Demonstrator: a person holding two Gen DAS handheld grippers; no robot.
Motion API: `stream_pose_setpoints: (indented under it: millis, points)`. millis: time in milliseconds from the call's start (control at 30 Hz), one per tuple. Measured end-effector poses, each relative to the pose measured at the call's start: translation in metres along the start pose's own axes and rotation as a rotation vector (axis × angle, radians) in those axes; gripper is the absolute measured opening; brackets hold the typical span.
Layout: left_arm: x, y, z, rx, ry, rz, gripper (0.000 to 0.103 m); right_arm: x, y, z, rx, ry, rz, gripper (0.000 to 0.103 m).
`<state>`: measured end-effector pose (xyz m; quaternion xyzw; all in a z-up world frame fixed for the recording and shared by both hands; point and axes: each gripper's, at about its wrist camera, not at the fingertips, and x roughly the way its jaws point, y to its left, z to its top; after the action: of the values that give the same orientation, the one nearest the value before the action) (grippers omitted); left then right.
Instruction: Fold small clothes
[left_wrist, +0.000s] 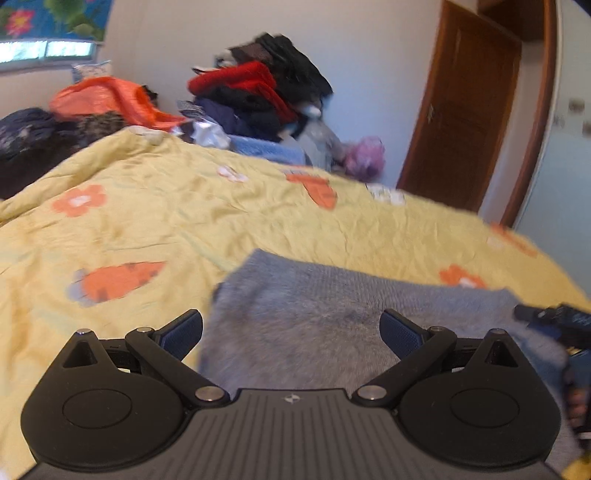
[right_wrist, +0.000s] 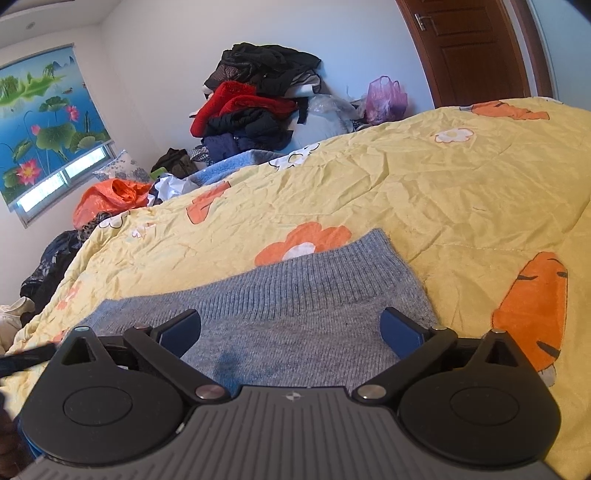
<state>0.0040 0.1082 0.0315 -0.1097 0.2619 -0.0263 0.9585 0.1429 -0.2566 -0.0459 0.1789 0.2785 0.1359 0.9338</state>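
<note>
A small grey knit garment lies flat on the yellow carrot-print quilt. It also shows in the right wrist view, with its ribbed hem on the far side. My left gripper is open and empty, low over the garment's left part. My right gripper is open and empty, low over the garment's right part. The right gripper's dark body shows at the right edge of the left wrist view.
A tall pile of red and black clothes stands at the bed's far side by the wall. An orange bag and a pink plastic bag lie near it. A brown door is at the far right.
</note>
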Motion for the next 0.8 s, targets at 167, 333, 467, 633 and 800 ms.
stream_pose_setpoints:
  millis: [167,333,467,633,800]
  points:
    - [-0.066,0.044,-0.026,-0.211,0.056,-0.023,0.103,0.000,-0.003,0.001,-0.002,0.000,-0.004,0.101]
    - [-0.089,0.058,-0.059,-0.370,0.117,-0.057,0.103,0.001,0.021,0.005,-0.113,0.043,-0.123,0.099]
    - [-0.078,0.051,-0.073,-0.398,0.168,-0.062,0.103,-0.032,0.048,0.011,-0.074,-0.025,-0.012,0.100]
    - [-0.064,0.043,-0.069,-0.443,0.162,-0.110,0.102,-0.060,0.089,0.011,-0.155,-0.019,0.068,0.102]
    - [-0.050,0.047,-0.067,-0.513,0.165,-0.061,0.048,-0.061,0.115,0.007,-0.175,0.026,0.105,0.102]
